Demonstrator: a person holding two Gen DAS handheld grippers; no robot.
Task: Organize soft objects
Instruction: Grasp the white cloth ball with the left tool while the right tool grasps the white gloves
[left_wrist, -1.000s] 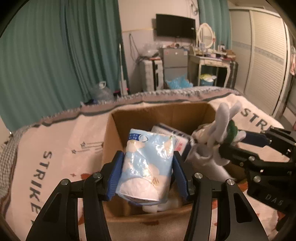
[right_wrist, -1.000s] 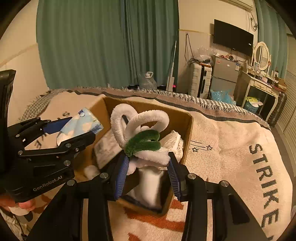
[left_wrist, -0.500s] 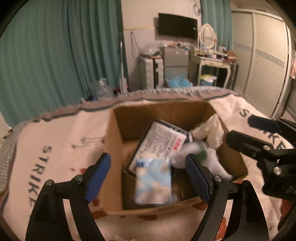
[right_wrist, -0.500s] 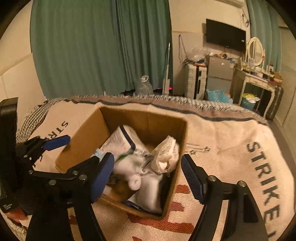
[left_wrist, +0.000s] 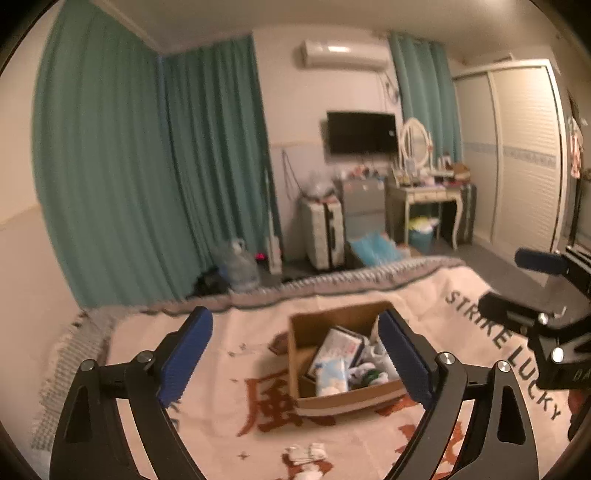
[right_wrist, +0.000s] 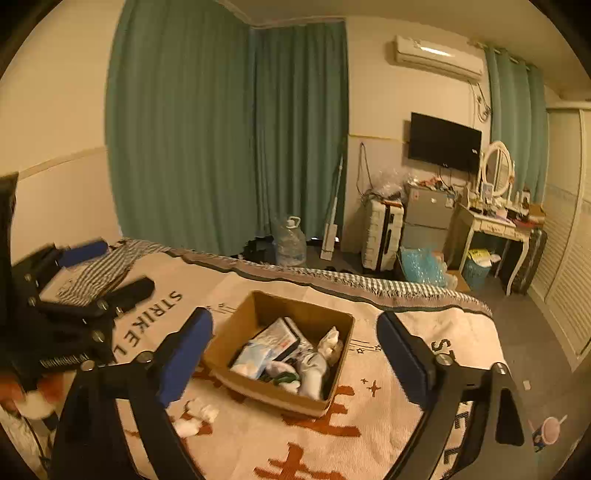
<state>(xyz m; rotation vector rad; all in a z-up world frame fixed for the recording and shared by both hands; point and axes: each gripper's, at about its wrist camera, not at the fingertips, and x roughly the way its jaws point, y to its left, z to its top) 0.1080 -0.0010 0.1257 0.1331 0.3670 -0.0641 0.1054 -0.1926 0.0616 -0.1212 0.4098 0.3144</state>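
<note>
**Both tools wide apart above the box on the bed**

Left wrist view shows the left tool (left_wrist: 295, 354) held high over the bed, its two blue fingers (left_wrist: 184, 354) spread far apart with nothing between them. The right tool (right_wrist: 295, 354) is the same in its own view: spread wide and holding nothing.

A brown cardboard box (left_wrist: 347, 400) sits on the blanket (left_wrist: 443, 325) that covers the bed, away from its edges. The soft things lie inside the box. A light blue pack of tissues (left_wrist: 332, 376) leans at the near side of the box. A flat white packet (left_wrist: 340, 347) with some red print lies behind it, tilted. White soft things with a bit of green (right_wrist: 284, 376) are bunched at the right side of the box, touching the pack. A crumpled white bag (right_wrist: 330, 341) rests against the right wall.

Outside the box, a small heap of white soft bits (right_wrist: 199, 415) lies on the blanket, near the box's near corner and apart from it.

Far past the foot edge of the bed hang green curtains (right_wrist: 221, 129), and a black TV (right_wrist: 445, 142) is on the wall.
</note>
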